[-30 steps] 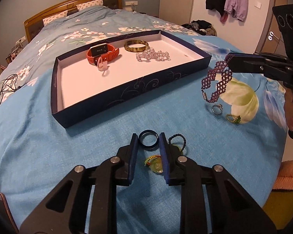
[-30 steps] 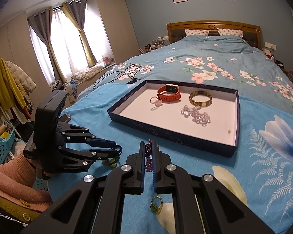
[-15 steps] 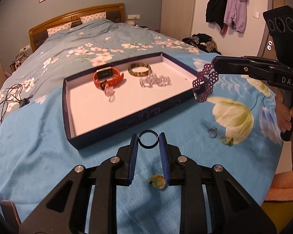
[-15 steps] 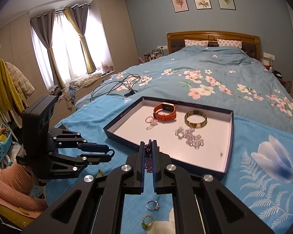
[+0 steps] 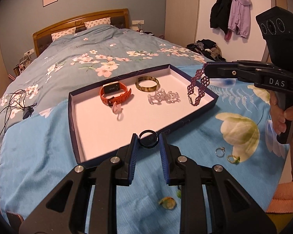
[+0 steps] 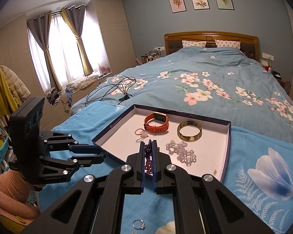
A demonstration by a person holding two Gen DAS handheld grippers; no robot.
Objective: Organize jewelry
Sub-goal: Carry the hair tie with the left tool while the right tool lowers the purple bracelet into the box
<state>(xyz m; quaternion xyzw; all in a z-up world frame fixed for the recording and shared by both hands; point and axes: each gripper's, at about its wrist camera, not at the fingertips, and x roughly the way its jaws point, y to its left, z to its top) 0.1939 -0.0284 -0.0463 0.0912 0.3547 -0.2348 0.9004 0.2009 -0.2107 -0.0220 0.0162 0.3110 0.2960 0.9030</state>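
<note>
A dark blue tray (image 5: pixel 199 115) with a white floor lies on the bed and holds an orange watch (image 5: pixel 115 93), a brown bangle (image 5: pixel 147 83), a clear bead bracelet (image 5: pixel 164 97) and a pink ring (image 5: pixel 116 109). My left gripper (image 5: pixel 148 143) is shut on a black ring (image 5: pixel 148 139), held above the tray's near wall. My right gripper (image 6: pixel 149 146) is shut on a purple beaded bracelet (image 5: pixel 197 86), which hangs over the tray's right end; the bracelet also shows in the right wrist view (image 6: pixel 148 158).
On the blue blanket near me lie a silver ring (image 5: pixel 220 152), a green-stone gold ring (image 5: pixel 233 159) and a small yellow-green ornament (image 5: pixel 168 202). A black cable (image 5: pixel 7 107) lies on the bed at the left. The silver ring shows in the right wrist view (image 6: pixel 138 224).
Both grippers rose off the blanket and moved toward the tray. The black ring now sits over the near wall; the purple bracelet moved left from above the blanket to over the tray.
</note>
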